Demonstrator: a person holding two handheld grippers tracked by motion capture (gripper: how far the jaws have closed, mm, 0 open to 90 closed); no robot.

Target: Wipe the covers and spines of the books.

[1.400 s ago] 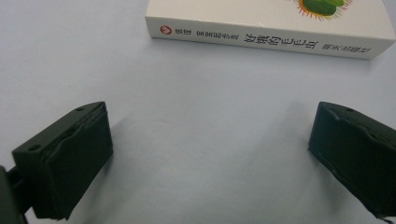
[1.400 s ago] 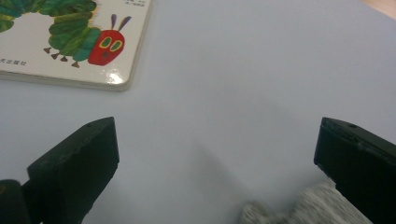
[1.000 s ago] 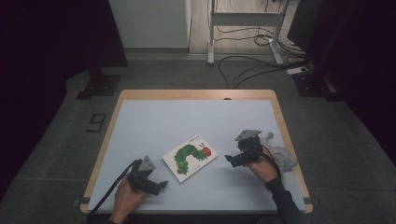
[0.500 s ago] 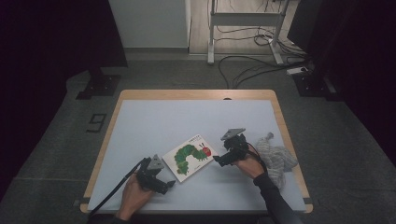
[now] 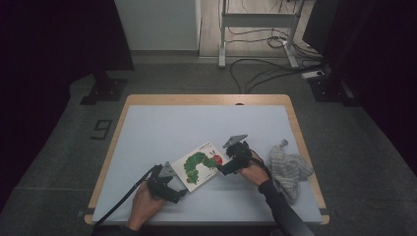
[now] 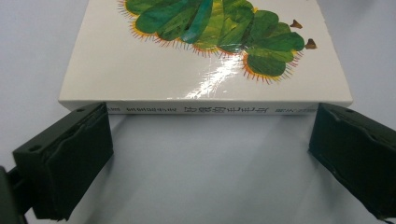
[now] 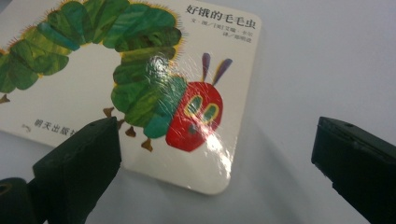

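Note:
A white board book (image 5: 200, 164) with a green caterpillar on its cover lies flat and closed on the pale table (image 5: 162, 132). In the left gripper view the book's spine (image 6: 205, 109) faces me, just beyond my left gripper (image 6: 210, 158), whose jaws stand wide open on either side of it. In the high view that left gripper (image 5: 178, 194) sits at the book's near left corner. My right gripper (image 5: 222, 171) is open at the book's right corner. In the right gripper view the caterpillar's red head (image 7: 194, 116) lies between the open jaws of the right gripper (image 7: 215, 168).
A crumpled grey cloth (image 5: 289, 168) lies on the table to the right of my right hand. The table's wooden rim (image 5: 206, 99) runs along the far side. Cables and a metal stand (image 5: 255, 29) are on the floor beyond.
Both grippers have moved inward toward the book: the right one slid left to its right corner, the left one moved right and forward to its near left corner. The book has not moved.

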